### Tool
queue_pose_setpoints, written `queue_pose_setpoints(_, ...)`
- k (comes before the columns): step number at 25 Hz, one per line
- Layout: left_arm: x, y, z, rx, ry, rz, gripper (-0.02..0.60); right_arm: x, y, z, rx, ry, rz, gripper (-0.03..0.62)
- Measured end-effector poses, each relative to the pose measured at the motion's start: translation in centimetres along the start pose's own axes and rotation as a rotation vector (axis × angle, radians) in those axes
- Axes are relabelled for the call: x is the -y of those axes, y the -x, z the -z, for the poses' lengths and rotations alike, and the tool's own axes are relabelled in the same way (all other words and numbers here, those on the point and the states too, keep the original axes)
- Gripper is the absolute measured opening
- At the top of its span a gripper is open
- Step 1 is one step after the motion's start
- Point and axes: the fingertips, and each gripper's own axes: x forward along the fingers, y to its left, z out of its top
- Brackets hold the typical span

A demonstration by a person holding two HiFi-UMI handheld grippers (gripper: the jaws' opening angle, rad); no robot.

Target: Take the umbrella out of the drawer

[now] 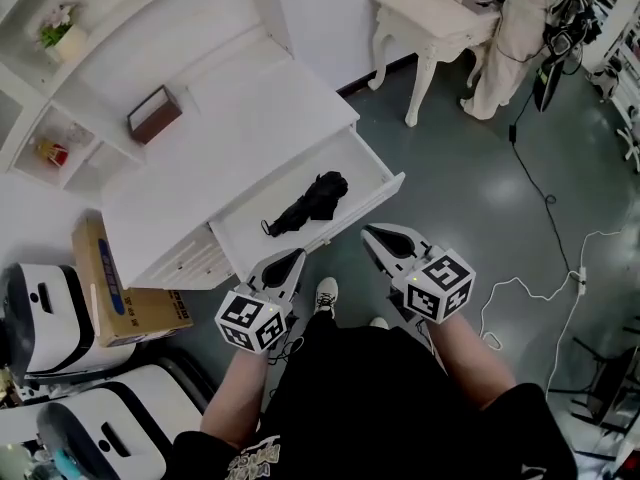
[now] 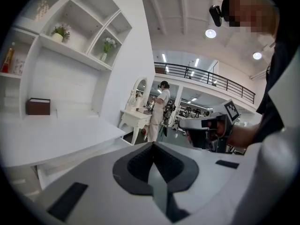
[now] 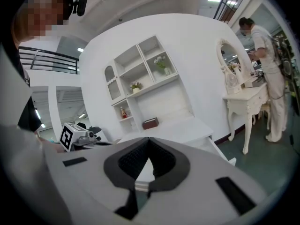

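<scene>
One cardboard box (image 1: 100, 278) stands at the left end of the white table (image 1: 230, 138), whose single open drawer (image 1: 330, 230) juts from its front edge. One black umbrella (image 1: 310, 204), folded and rumpled, lies slantwise in the middle of the drawer. The left tool (image 1: 290, 258) and right tool (image 1: 378, 236) hover just outside the drawer front, both closed on nothing, with bare grey floor (image 1: 470, 198) to their right.

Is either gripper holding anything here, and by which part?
Nothing held: left gripper and right gripper are shut, empty; the umbrella lies untouched in the open drawer.
</scene>
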Motion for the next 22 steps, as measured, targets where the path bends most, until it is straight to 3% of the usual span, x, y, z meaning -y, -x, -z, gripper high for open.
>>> queue_pose_setpoints(12,-5.9,-3.8,-0.1,-0.092,-0.039,0.097,0.005,2.6,-4.3,0.3,-0.001,-0.048,0.115,0.003)
queue_pose_setpoints(22,-10.7,-7.3,2.2,-0.202,-0.076,0.143,0.005,4.8,-6.6,0.9,0.011,-0.105,0.224,0.003)
